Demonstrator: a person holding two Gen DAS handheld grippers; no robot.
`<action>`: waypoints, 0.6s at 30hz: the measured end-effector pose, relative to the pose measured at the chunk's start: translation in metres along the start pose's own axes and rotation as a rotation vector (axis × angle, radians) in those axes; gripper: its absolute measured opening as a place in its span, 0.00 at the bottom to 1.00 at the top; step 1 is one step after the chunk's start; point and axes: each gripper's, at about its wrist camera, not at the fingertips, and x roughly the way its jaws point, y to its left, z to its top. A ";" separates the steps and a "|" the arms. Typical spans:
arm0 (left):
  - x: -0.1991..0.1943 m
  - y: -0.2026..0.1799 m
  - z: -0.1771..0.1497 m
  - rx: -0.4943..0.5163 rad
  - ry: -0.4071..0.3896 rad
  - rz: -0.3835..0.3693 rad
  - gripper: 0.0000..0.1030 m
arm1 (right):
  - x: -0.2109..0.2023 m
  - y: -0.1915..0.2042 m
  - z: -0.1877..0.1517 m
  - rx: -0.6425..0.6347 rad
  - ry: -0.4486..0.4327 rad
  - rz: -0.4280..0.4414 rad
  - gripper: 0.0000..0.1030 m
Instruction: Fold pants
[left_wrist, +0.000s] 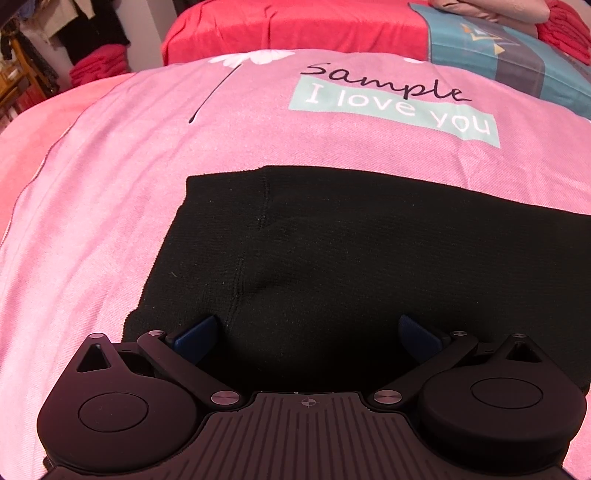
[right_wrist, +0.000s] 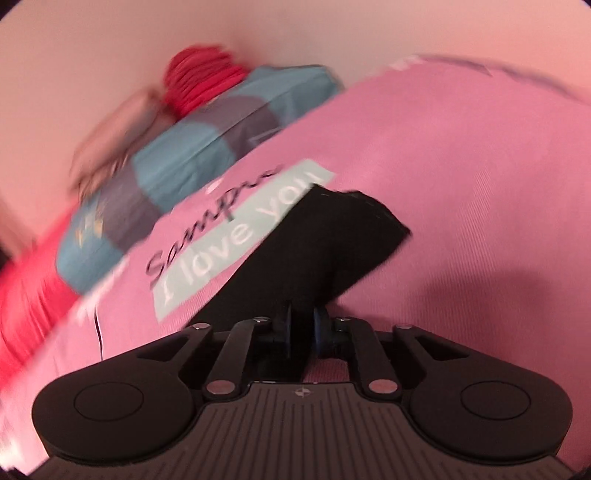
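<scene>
Black pants (left_wrist: 332, 251) lie flat on a pink bedspread (left_wrist: 110, 184), with a seam running down their left part. My left gripper (left_wrist: 306, 328) is open just above the pants' near edge, its blue pads (left_wrist: 195, 332) spread wide with the cloth under them. In the right wrist view, a narrow end of the pants (right_wrist: 332, 240) runs away from the camera over the bedspread (right_wrist: 480, 184). My right gripper (right_wrist: 303, 330) is shut on this cloth, which is pinched between its blue pads (right_wrist: 286, 330). The view is blurred.
The bedspread carries a mint label with "Sample I love you" (left_wrist: 395, 110). Behind it lie a red blanket (left_wrist: 295, 29), a blue and grey patterned pillow (left_wrist: 517, 62) and folded red cloth (right_wrist: 203, 81). Clothes hang at the far left (left_wrist: 55, 37).
</scene>
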 end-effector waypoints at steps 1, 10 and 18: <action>0.000 0.000 0.001 0.001 0.008 -0.001 1.00 | -0.005 -0.002 0.002 0.023 -0.004 0.012 0.26; -0.032 0.018 -0.004 -0.038 0.062 -0.051 1.00 | -0.126 -0.031 -0.045 -0.007 -0.063 -0.025 0.57; -0.075 0.041 -0.055 -0.029 0.045 -0.116 1.00 | -0.208 -0.083 -0.127 0.173 -0.016 -0.096 0.58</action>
